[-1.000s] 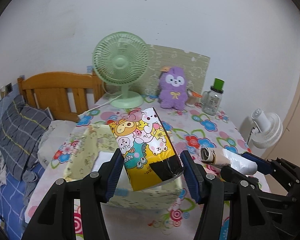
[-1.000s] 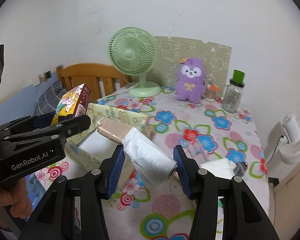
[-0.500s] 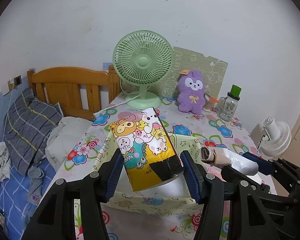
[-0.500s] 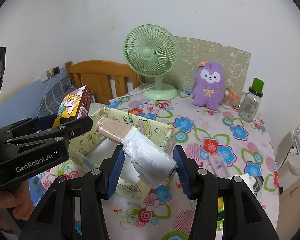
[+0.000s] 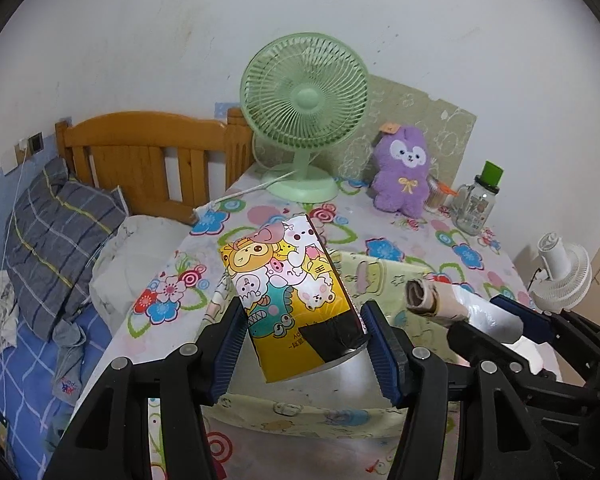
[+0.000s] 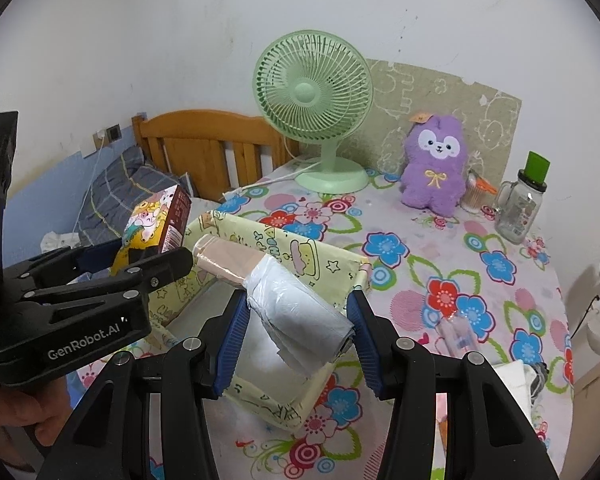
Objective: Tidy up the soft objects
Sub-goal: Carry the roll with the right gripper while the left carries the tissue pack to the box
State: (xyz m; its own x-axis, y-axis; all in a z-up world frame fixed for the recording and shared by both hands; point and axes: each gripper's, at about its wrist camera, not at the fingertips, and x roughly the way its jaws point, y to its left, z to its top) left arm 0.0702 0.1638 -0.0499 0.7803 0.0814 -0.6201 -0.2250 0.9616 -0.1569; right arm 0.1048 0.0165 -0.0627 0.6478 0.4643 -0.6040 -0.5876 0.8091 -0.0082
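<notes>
Over the yellow fabric box [image 6: 300,248] on the tabletop [image 6: 460,264], left gripper [image 5: 304,344] jaws clamp the soft cartoon tissue pack [image 5: 292,292] and right gripper [image 6: 296,332] jaws the light, squashy bag roll [image 6: 296,308]; both likely compress, so grip mid-body.

- table [image 5: 420,240] fills the middle and right of the frame, bed [image 5: 40,280] sits off its left edge
- fan [image 5: 304,100] stands at the table's far edge, plush toy [image 5: 402,172] just right of it, jar [image 5: 478,200] further right
- open box [image 6: 300,256] on the table's near left, low in frame
- tissue pack [image 5: 296,296] is up over the box
- bag roll [image 6: 296,304] right of the pack, also over the box
- small fan [image 5: 564,276] past the table's right edge
</notes>
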